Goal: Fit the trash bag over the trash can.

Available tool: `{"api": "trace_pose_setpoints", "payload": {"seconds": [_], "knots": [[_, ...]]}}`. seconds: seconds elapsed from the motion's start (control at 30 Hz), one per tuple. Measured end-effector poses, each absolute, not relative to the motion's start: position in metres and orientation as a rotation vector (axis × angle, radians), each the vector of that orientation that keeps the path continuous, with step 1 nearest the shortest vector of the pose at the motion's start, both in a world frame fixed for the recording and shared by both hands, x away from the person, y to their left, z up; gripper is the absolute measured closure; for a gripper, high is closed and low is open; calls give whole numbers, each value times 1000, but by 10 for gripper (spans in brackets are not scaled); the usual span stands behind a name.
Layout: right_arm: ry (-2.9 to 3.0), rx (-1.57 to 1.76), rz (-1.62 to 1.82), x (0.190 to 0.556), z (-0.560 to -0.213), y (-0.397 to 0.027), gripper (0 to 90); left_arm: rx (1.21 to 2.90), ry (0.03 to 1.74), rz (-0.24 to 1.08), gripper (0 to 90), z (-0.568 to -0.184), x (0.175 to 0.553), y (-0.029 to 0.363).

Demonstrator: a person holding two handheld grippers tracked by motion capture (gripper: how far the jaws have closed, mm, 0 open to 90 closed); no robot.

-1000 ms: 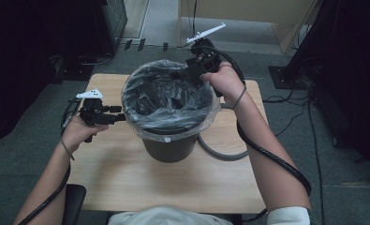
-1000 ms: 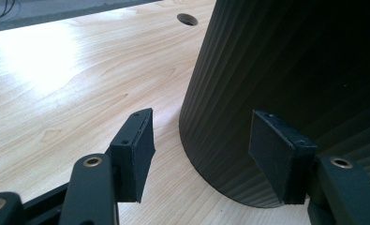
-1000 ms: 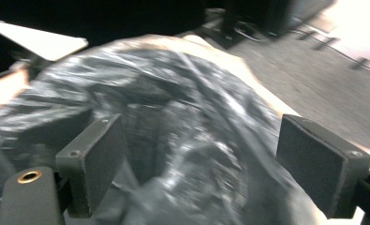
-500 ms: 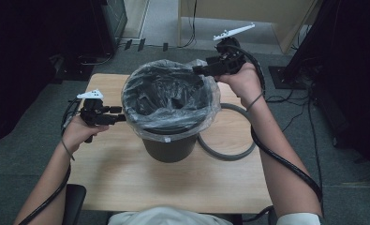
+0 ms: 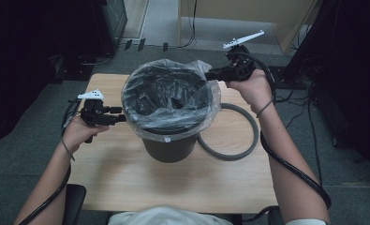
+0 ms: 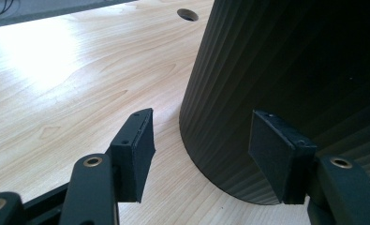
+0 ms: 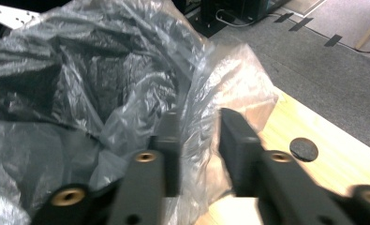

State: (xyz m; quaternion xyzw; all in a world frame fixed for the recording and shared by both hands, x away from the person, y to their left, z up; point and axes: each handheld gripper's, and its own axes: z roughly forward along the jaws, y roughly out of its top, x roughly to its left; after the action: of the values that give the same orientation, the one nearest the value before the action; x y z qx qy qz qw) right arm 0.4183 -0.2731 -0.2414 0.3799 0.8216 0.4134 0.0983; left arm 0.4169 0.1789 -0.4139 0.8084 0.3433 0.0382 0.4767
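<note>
Since the earlier frame, the right gripper [image 5: 210,74] has been swinging out to the bin's [image 5: 169,145] two o'clock rim, fingers closing. High view: the bin is standing mid-worktop [image 5: 122,183], its bag [image 5: 206,110] draping over the rim, a ring [image 5: 229,154] lying at four o'clock; the left gripper [image 5: 122,117] is waiting at nine o'clock. Left gripper view: fingers [image 6: 138,150] gaping partway, empty, beside the bin wall [image 6: 285,84]. Right gripper view: fingers [image 7: 171,140] are narrowing around a bag [image 7: 196,117] fold; whether they are pinching it, I cannot tell. Likely step: fitting the bag; next, pulling that fold outward and down.
</note>
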Motion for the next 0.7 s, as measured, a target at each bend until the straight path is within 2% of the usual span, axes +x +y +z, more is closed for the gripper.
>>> {"api": "trace_pose_setpoints", "payload": {"seconds": [0.03, 0.1, 0.7], "knots": [[2445, 1122, 1216, 417, -243, -275, 815, 1975, 839, 94, 400, -414, 417, 179], [2454, 1134, 1221, 417, -246, -277, 839, 1976, 840, 92, 400, -414, 417, 178], [2437, 1124, 1210, 415, -279, -284, 849, 1995, 833, 94, 401, -417, 417, 175]]}}
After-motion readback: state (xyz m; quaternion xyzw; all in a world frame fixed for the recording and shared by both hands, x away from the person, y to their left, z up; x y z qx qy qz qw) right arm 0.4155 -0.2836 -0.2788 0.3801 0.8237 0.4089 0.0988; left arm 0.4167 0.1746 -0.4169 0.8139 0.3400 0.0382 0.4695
